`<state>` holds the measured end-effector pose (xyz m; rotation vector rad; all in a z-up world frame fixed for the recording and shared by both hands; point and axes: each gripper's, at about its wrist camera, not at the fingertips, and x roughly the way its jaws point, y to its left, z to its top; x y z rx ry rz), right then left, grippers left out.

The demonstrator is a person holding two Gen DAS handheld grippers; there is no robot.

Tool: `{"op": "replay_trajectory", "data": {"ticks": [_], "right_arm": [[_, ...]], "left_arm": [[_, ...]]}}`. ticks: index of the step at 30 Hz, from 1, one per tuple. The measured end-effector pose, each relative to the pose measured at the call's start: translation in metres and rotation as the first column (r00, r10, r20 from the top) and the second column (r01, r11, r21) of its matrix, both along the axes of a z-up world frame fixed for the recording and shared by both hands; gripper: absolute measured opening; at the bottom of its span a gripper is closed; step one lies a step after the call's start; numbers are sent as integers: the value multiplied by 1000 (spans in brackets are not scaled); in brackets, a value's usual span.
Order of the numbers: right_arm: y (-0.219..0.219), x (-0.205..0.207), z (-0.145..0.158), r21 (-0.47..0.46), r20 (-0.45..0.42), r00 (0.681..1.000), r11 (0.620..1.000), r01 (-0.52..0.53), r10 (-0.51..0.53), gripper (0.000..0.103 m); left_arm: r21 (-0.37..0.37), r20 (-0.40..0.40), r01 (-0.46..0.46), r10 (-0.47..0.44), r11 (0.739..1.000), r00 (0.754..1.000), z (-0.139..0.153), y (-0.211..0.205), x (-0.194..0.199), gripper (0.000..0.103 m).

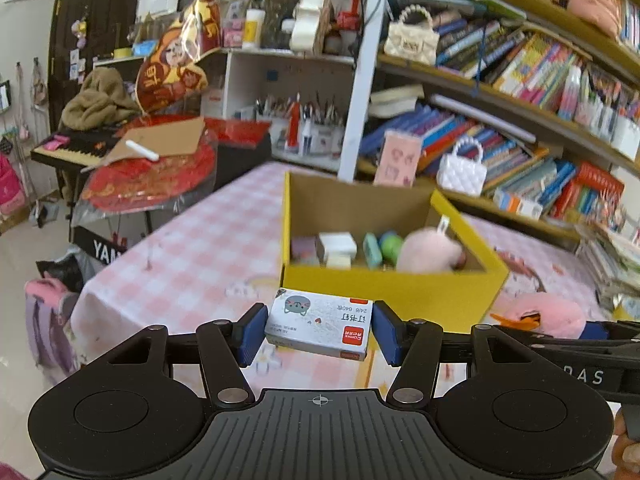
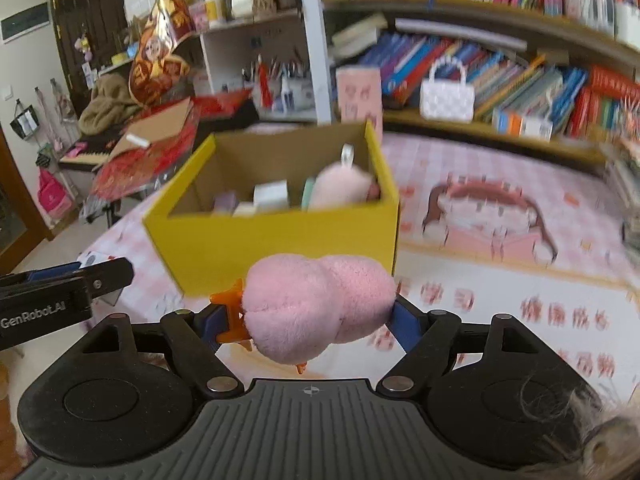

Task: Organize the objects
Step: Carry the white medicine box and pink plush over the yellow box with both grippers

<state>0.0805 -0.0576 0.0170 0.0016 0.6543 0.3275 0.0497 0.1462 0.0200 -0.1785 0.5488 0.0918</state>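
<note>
Staple box [image 1: 319, 327] and pink plush duck [image 2: 316, 306], each gripped between closed fingers; risk clipping yellow box [image 1: 384, 288] rim, colliding.

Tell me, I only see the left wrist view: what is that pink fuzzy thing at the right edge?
Observer: A pink plush with orange feet, clamped in the right tool.
Operator: Is it over the yellow box yet?
Observer: No. It hangs in front of the box, on the near side of its front wall.
Operator: What's on the table to the right of the box?
Observer: A large cartoon print on the tablecloth, a pink figure with brown hair.
</note>
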Motion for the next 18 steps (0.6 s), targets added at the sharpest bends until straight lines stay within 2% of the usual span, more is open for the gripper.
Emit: {"op": "replay_trajectory", "data": {"ticks": [8, 14, 18], "right_arm": [[4, 49, 23, -28, 124, 992, 999, -34, 38, 78], [15, 94, 21, -75, 152, 981, 991, -113, 123, 78], [24, 122, 10, -121, 118, 976, 978, -170, 184, 78]], "left_arm": [[10, 57, -32, 31, 999, 998, 17, 1, 41, 56], [40, 54, -37, 35, 998, 998, 16, -10, 79, 56], [64, 36, -42, 40, 997, 999, 10, -18, 102, 56]]}}
